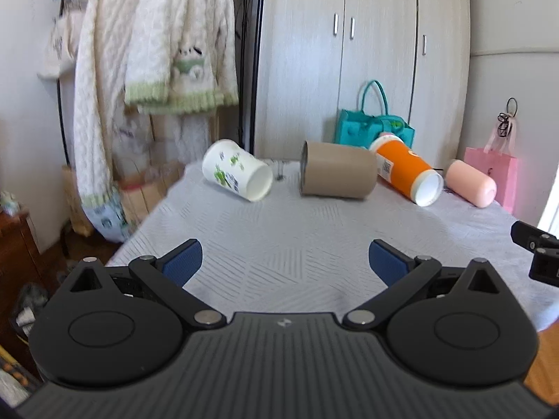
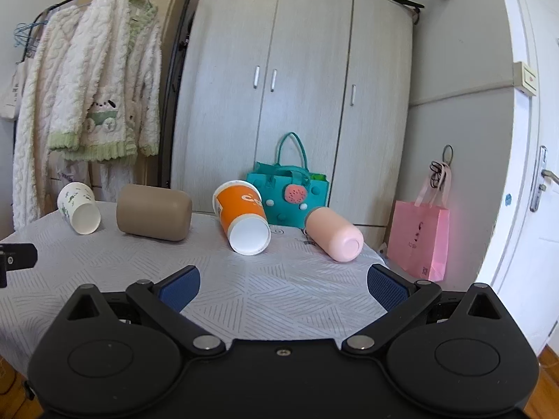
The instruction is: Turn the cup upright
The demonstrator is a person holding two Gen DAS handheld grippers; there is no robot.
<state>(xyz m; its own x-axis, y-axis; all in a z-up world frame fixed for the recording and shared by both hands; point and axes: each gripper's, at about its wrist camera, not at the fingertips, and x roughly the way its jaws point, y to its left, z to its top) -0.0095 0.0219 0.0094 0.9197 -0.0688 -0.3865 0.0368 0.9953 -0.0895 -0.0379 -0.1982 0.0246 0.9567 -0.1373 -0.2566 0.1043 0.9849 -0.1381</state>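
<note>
A: How do the two grippers stand?

B: The left gripper (image 1: 285,262) is spread wide, its blue pads (image 1: 183,262) far apart with nothing between them. It hangs over the near part of the table (image 1: 279,237). The right gripper (image 2: 283,288) is just as wide and holds nothing, also over the near edge, toward the right side of the table (image 2: 104,269).

A: And the cups?

B: Four of them, all lying on their sides in a row across the far half of the table, well apart from both grippers. Far left is the white cup (image 1: 237,174) with green print, its open mouth turned near and right. Right of it lies the tan cup (image 1: 339,174), round-ended, lengthwise across the row. Next is the orange cup (image 1: 407,173), its white mouth facing near. Far right is the pink cup (image 1: 471,183), closed end toward the near right corner.

A: Same order from the right wrist?

B: Yes: white cup (image 2: 78,207), tan cup (image 2: 153,212), orange cup (image 2: 242,221), pink cup (image 2: 334,234). The orange cup's far end lies just before the teal bag (image 2: 290,195).

A: What else is about?

B: A wardrobe (image 2: 297,87) behind the table, a pink bag (image 2: 417,237) on the floor by the right wall, and a knit robe (image 2: 87,104) hanging far left.
</note>
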